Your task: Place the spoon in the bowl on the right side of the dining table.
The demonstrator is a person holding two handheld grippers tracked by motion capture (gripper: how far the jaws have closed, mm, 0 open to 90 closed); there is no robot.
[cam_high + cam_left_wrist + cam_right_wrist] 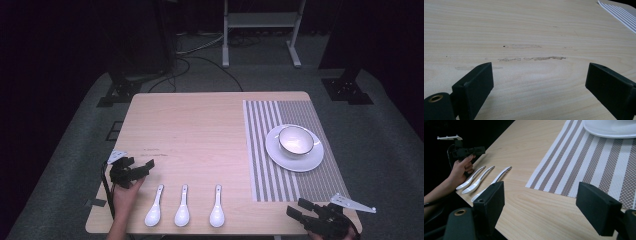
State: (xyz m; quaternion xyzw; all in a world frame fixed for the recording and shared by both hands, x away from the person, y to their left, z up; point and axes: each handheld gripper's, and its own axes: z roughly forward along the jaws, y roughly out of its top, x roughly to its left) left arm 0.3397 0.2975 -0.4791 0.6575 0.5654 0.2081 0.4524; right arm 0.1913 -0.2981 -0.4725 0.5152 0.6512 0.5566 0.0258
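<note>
Wooden table (200,130), dark room. Three white spoons (183,206) lined along near edge, within reach; both jaws wide, empty: left gripper (142,167) beside leftmost spoon, right gripper (300,212) at striped placemat (280,150).

Left gripper (142,167) and right gripper (296,209) both hover low, fingers spread wide.

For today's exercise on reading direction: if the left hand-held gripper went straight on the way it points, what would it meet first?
Probably just the bare table. The left hand-held gripper stands open, with only scuffed wood ahead; the striped placemat lies far off at one side. Depth is hard to judge.
</note>
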